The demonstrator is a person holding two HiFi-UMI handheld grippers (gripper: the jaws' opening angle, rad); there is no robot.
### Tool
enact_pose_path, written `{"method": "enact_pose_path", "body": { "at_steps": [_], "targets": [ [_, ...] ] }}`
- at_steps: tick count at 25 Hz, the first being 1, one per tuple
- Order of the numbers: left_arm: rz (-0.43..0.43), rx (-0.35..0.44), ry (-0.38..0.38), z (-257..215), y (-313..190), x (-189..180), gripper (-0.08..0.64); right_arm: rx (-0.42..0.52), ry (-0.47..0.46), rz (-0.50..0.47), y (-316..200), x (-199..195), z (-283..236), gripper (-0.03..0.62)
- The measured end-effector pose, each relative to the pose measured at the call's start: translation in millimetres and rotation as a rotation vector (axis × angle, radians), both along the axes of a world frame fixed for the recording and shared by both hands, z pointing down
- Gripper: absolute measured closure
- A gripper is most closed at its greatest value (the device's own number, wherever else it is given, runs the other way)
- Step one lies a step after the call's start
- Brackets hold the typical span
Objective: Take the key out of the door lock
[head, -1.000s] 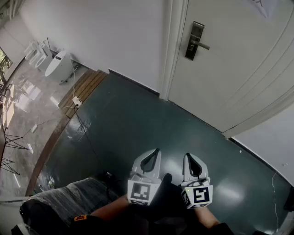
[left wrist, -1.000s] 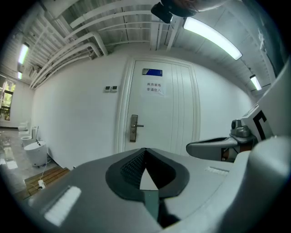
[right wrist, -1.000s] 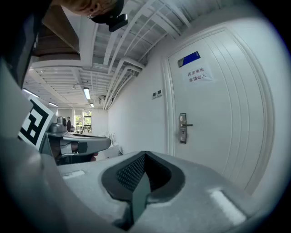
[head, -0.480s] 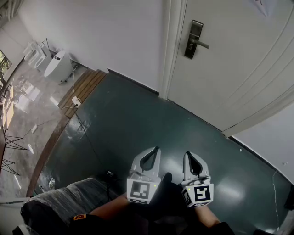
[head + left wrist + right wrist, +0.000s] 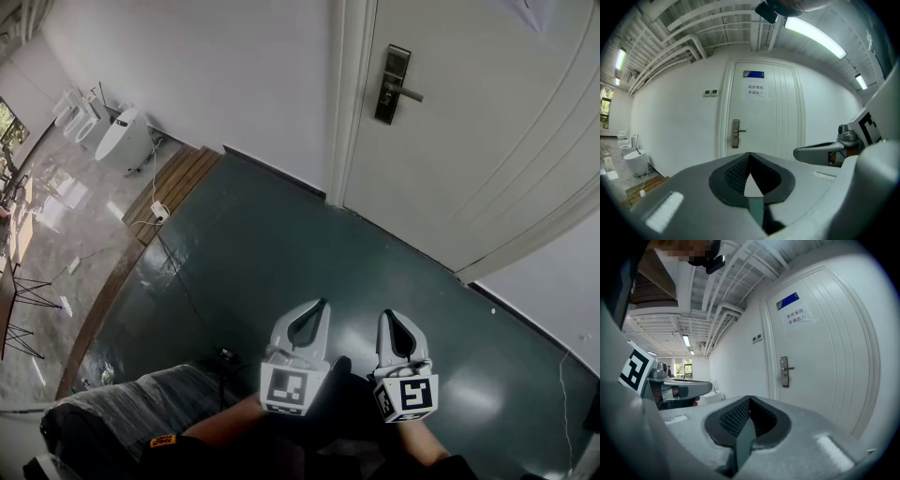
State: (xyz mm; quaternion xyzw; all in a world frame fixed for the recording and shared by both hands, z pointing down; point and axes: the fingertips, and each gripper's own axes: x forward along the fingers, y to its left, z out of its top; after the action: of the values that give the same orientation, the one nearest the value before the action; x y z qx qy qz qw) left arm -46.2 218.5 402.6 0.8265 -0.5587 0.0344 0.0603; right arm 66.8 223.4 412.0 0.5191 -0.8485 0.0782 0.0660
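The left gripper (image 5: 317, 309) and right gripper (image 5: 388, 319) are held clenched on nothing at 6 o'clock, presumably readied for approach. The door lock (image 5: 397, 84) is seen well apart at 1 o'clock, and its key cannot be made out.

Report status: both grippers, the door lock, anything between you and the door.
Left gripper and right gripper shut, empty, well short of the door. Door lock untouched; key too small to make out. Bare floor between, nothing in the way.
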Motion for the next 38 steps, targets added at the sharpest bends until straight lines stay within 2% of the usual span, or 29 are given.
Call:
{"method": "enact_pose_path", "body": {
  "at_steps": [10, 19, 25, 32, 38],
  "targets": [
    [-0.018, -0.002, -0.028, -0.1, -1.7, 42.9, 0.541, 0.031, -0.03, 0.011, -0.6, 45.9, 1.8, 0.601],
    [-0.002, -0.029, -0.055, 5.0, 1.2, 81.4, 0.541, -0.002, -0.031, 0.037, 2.5, 86.8, 13.2, 0.601],
    [0.01, -0.042, -0.049, 13.9, -17.0, 83.7, 0.541, -0.005, -0.025, 0.044, -15.2, 86.8, 15.7, 0.601],
    [0.064, -0.045, -0.015, 18.7, -72.2, 78.5, 0.541, -0.017, -0.002, 0.073, -58.0, 78.0, 25.9, 0.601],
    [0.097, -0.052, 0.007, 19.7, -138.1, 43.0, 0.541, -0.054, 0.007, 0.107, -117.0, 40.6, 26.3, 0.601]
  ]
}}
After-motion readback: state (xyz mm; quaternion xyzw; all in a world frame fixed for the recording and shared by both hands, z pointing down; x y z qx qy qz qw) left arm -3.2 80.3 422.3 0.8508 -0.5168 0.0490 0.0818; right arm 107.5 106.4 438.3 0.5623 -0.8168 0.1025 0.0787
